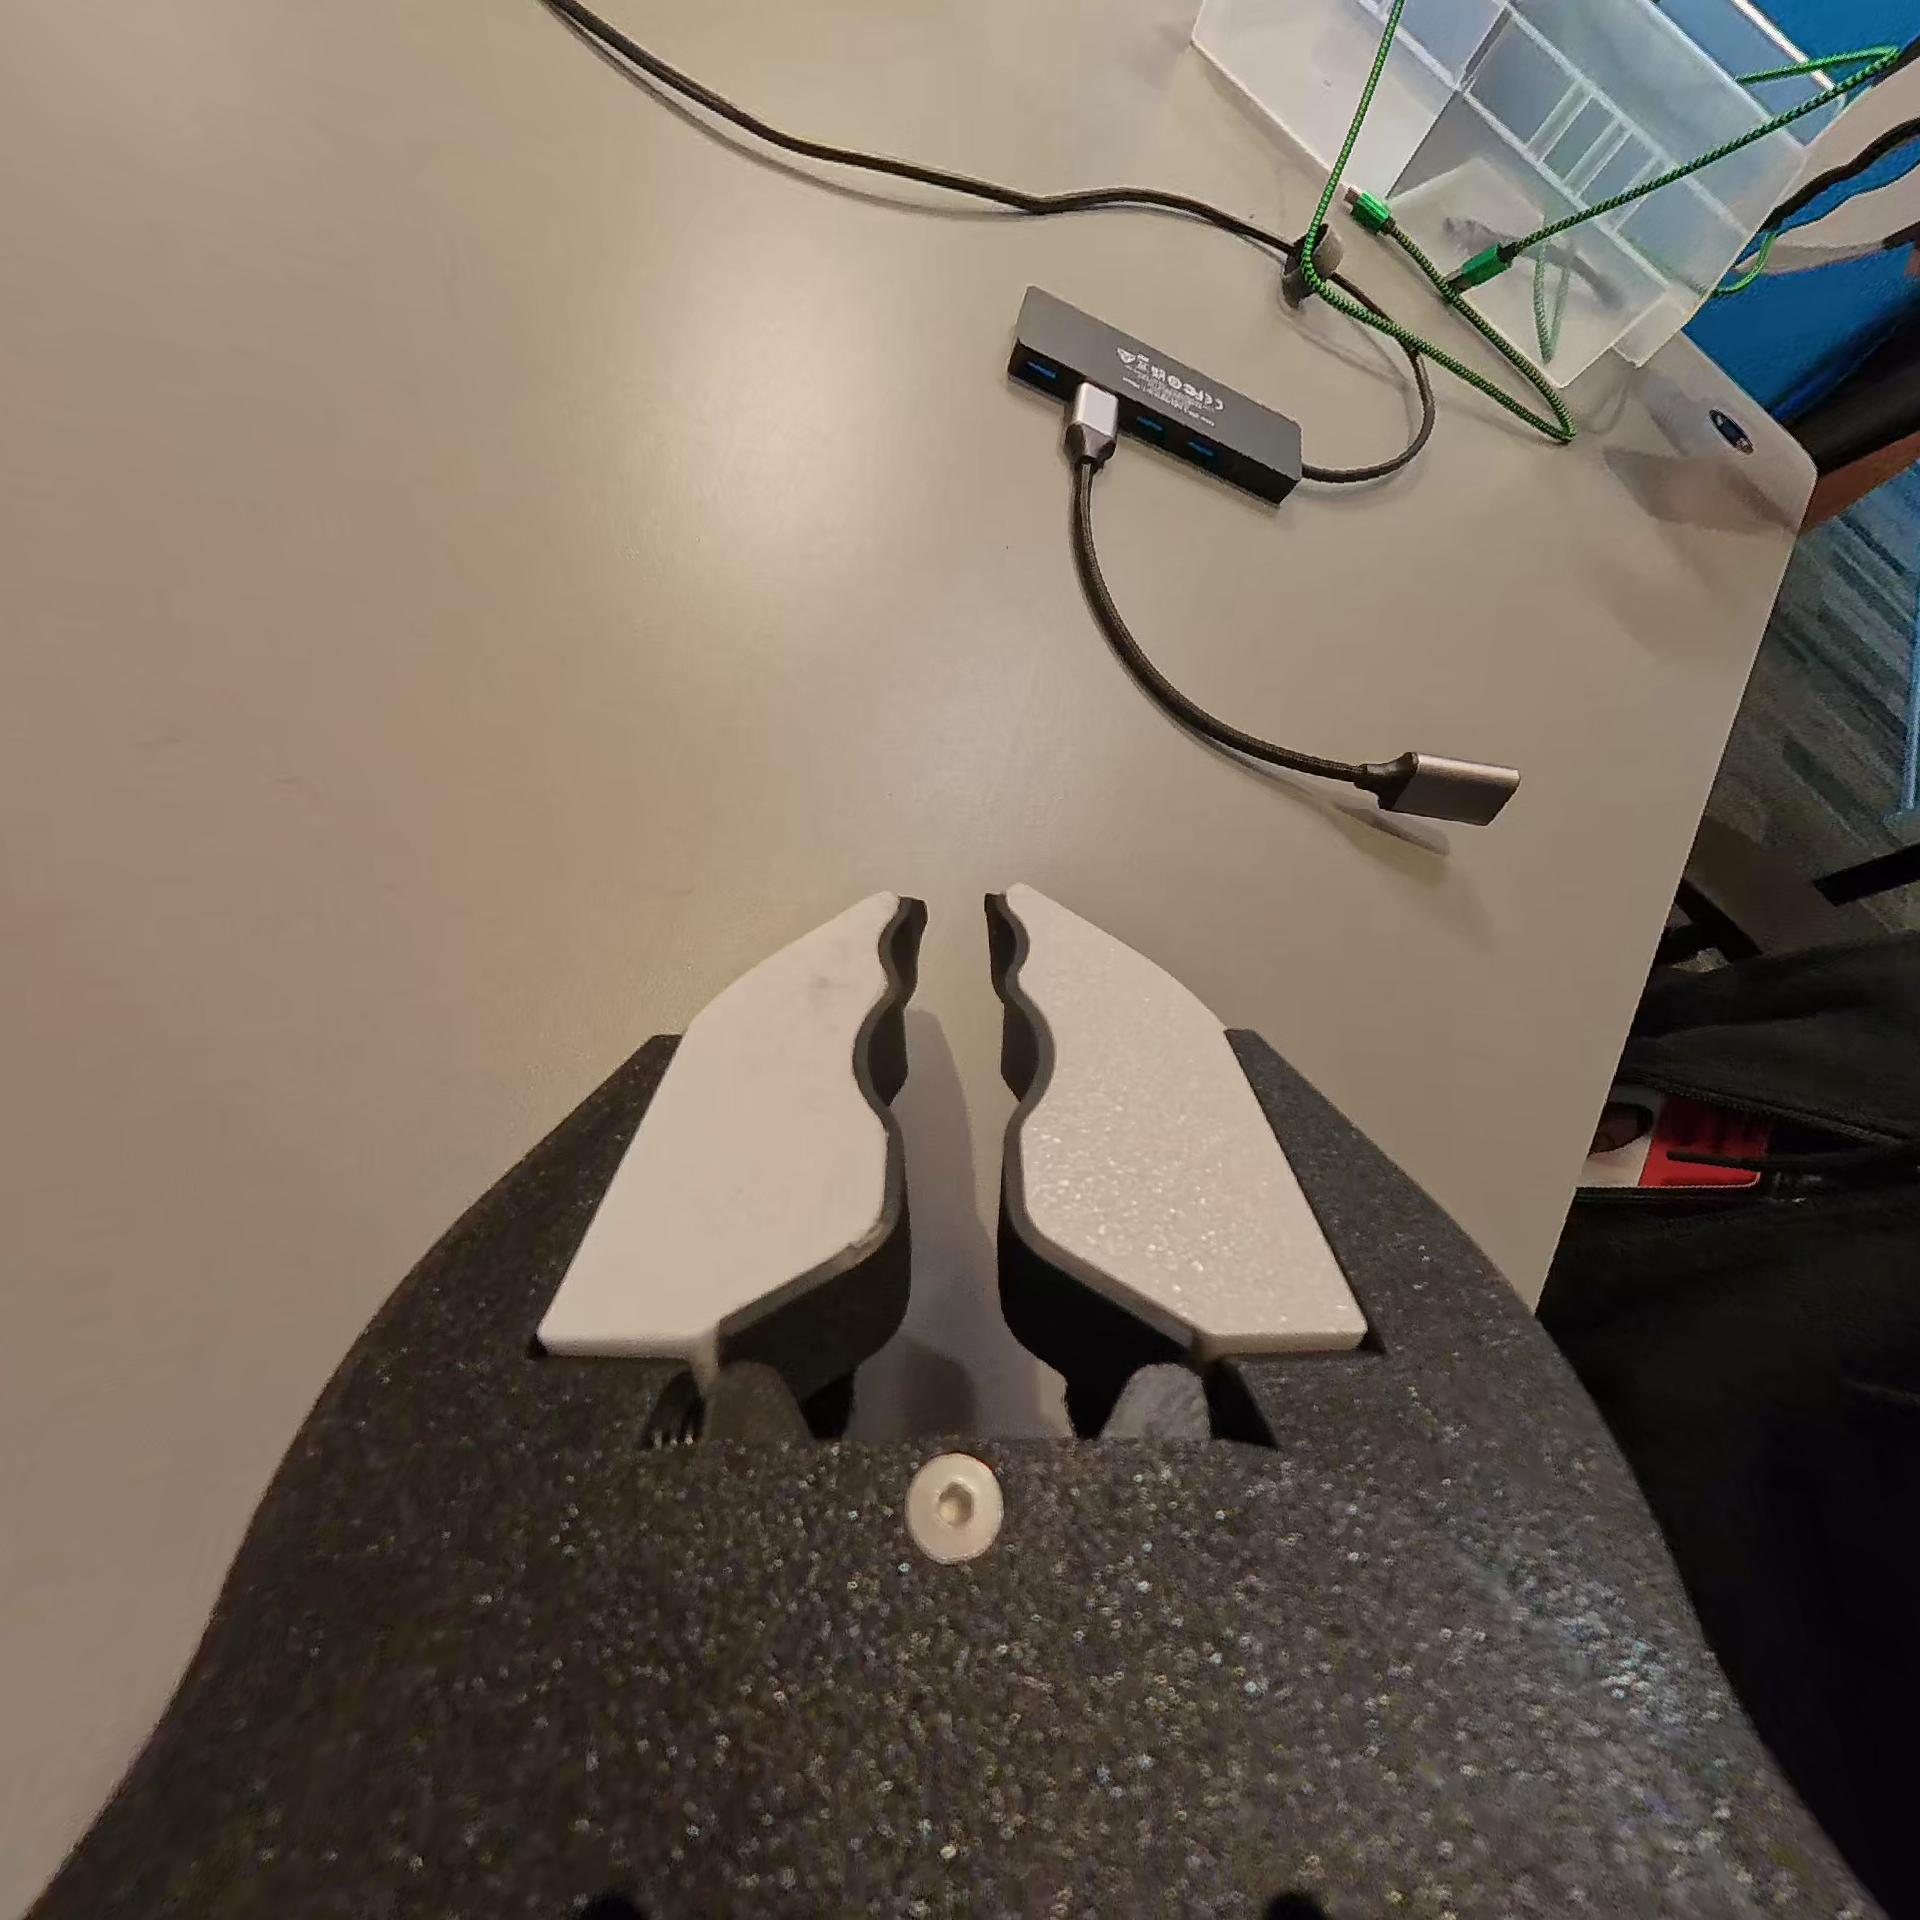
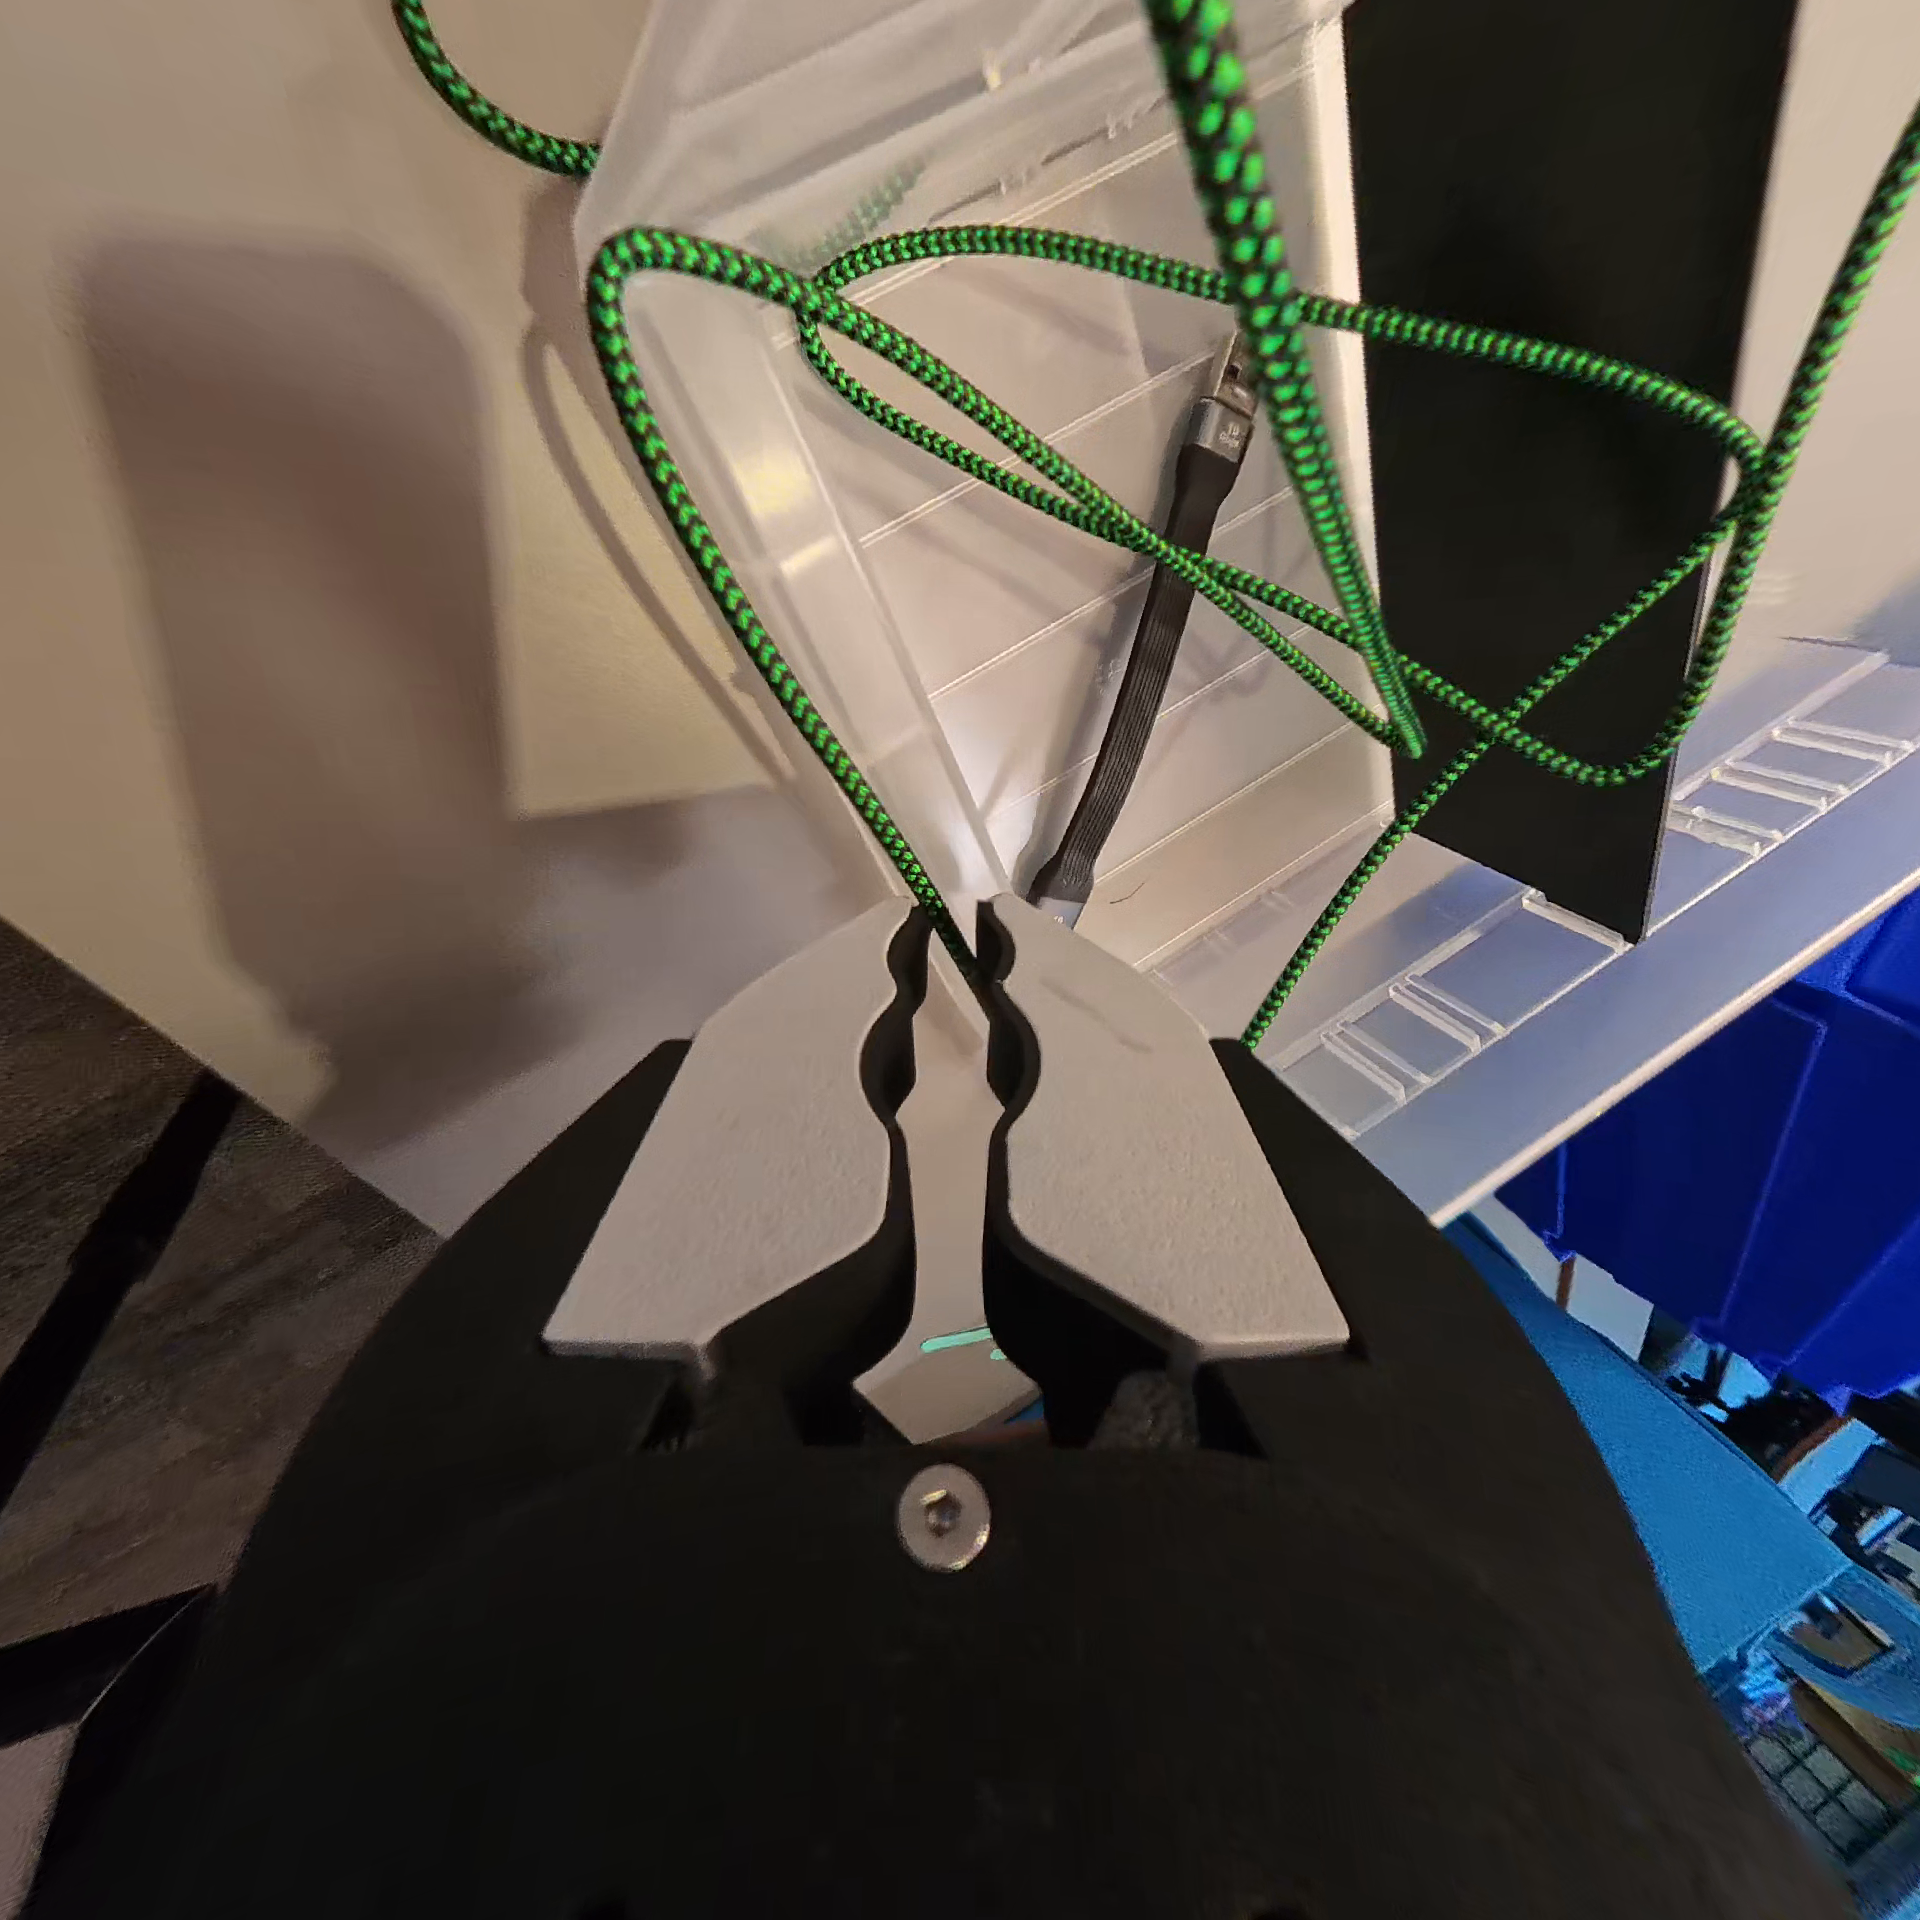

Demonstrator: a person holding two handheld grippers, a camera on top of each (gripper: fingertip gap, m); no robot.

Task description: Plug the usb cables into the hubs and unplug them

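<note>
The left gripper (image 1: 954,904) hangs over bare tabletop (image 1: 468,520) with its fingers (image 1: 769,1122) drawn narrow, a slim gap between them and nothing held. Toward one o'clock from it a dark hub (image 1: 1153,390) lies flat, with a short braided cable (image 1: 1132,644) seated by its silver plug (image 1: 1091,421) in one port; three blue ports stay free, and the cable's far connector (image 1: 1449,784) rests loose near the tabletop's right edge. A thin black lead (image 1: 831,145) runs in from eleven o'clock. Farther on at one o'clock stands a clear plastic organiser (image 1: 1558,156) with a green cable (image 1: 1496,343) draped over it. In the right wrist view the right gripper (image 2: 956,935) has its fingers (image 2: 1132,1143) nearly together on a strand of that green cable (image 2: 727,582), pinched at the tips, with loops trailing up toward twelve and two o'clock across the organiser (image 2: 1039,468); a flat black cable (image 2: 1143,665) lies inside it. By my reading this is the fetching step: the green cable is being brought out of the organiser. The next move likely calls for finding its plug end, since the grip is on mid-cord, then lining it up with a free port while the left gripper steadies the hub. The hub's top bears small pale printing and marks; the flat cable's connector also carries tiny marks, too small to make out
</note>
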